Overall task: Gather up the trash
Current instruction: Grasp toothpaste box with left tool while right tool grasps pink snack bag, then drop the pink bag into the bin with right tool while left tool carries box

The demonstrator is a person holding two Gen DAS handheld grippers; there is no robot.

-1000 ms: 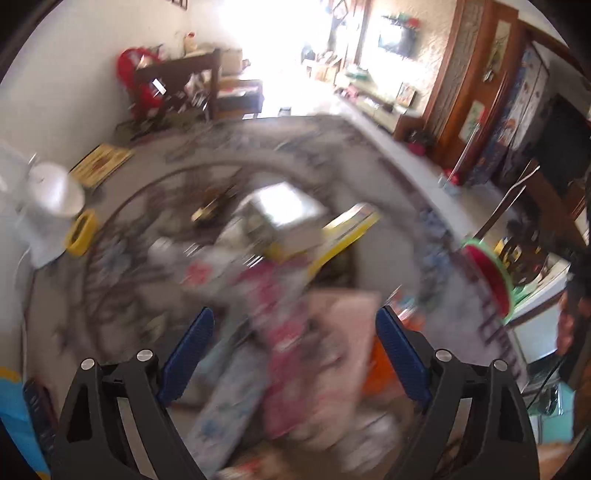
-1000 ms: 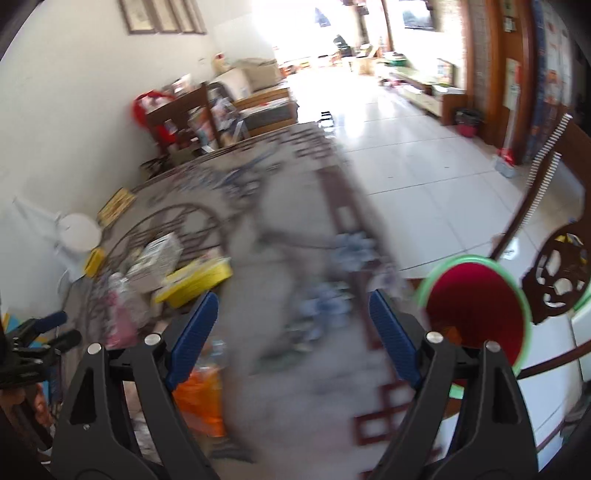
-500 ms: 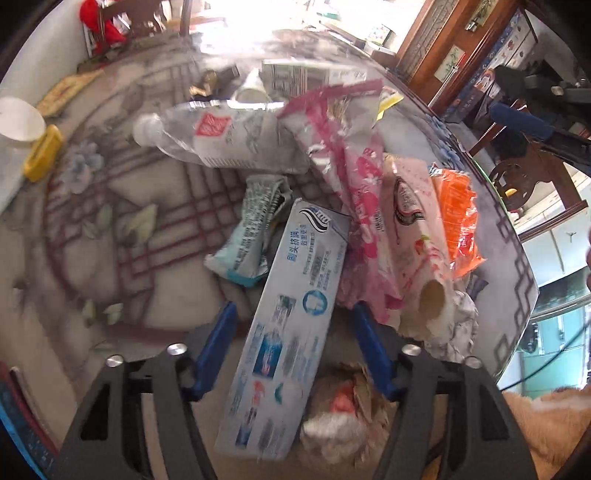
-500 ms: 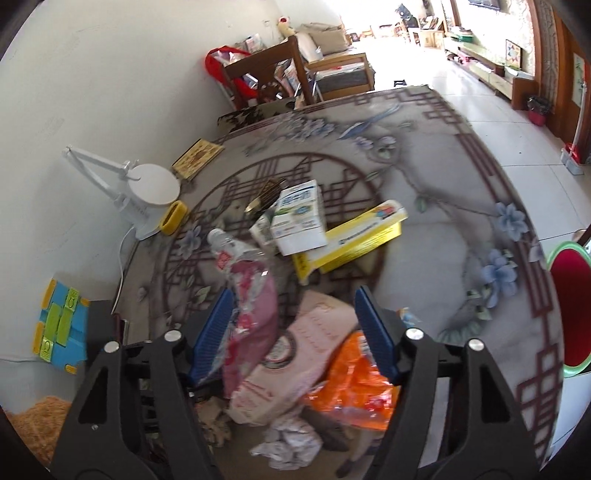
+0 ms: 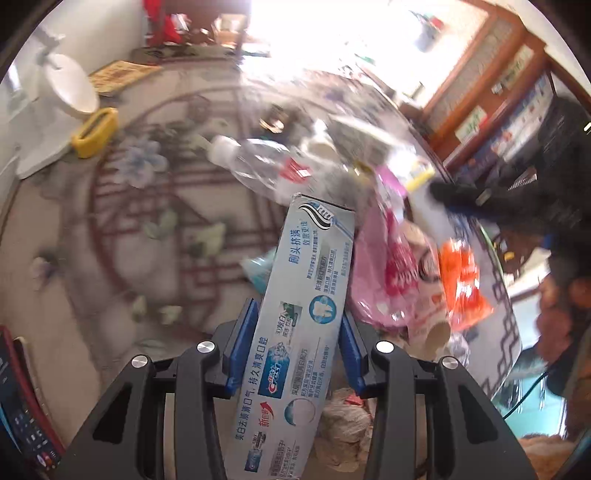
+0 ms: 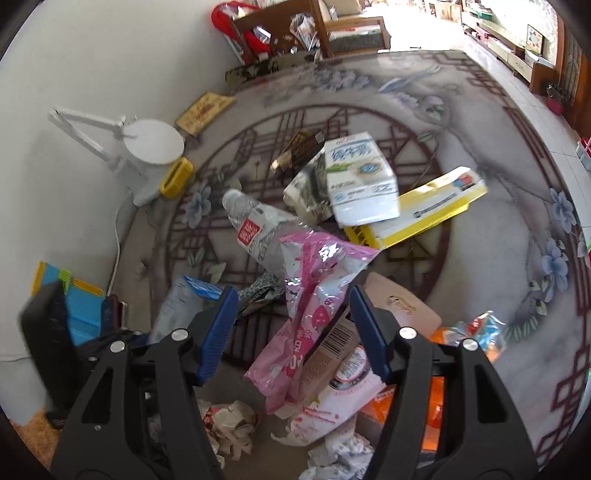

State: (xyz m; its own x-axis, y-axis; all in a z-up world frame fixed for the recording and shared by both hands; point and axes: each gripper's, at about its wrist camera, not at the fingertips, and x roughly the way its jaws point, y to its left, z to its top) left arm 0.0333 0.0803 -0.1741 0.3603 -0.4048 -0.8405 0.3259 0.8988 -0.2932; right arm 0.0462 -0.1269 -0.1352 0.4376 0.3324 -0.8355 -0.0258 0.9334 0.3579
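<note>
My left gripper (image 5: 295, 347) is shut on a pale blue toothpaste box (image 5: 299, 332), lifted and tilted above the table. The box also shows at the left of the right wrist view (image 6: 177, 306). My right gripper (image 6: 291, 328) is open above a pink foil bag (image 6: 314, 295). Around it lie a crushed clear bottle (image 6: 258, 232), a white carton (image 6: 358, 181), a yellow box (image 6: 424, 210), an orange wrapper (image 6: 436, 387) and crumpled paper (image 6: 229, 424).
A round patterned table (image 6: 498, 166) bears the trash. A white desk lamp (image 6: 147, 147) and a yellow tape holder (image 6: 177, 177) stand at its left edge by the wall. A chair (image 6: 314, 29) stands beyond the far edge.
My left gripper has closed on the toothpaste box and raised it off the pile. My right gripper has moved lower and closer over the pink bag.
</note>
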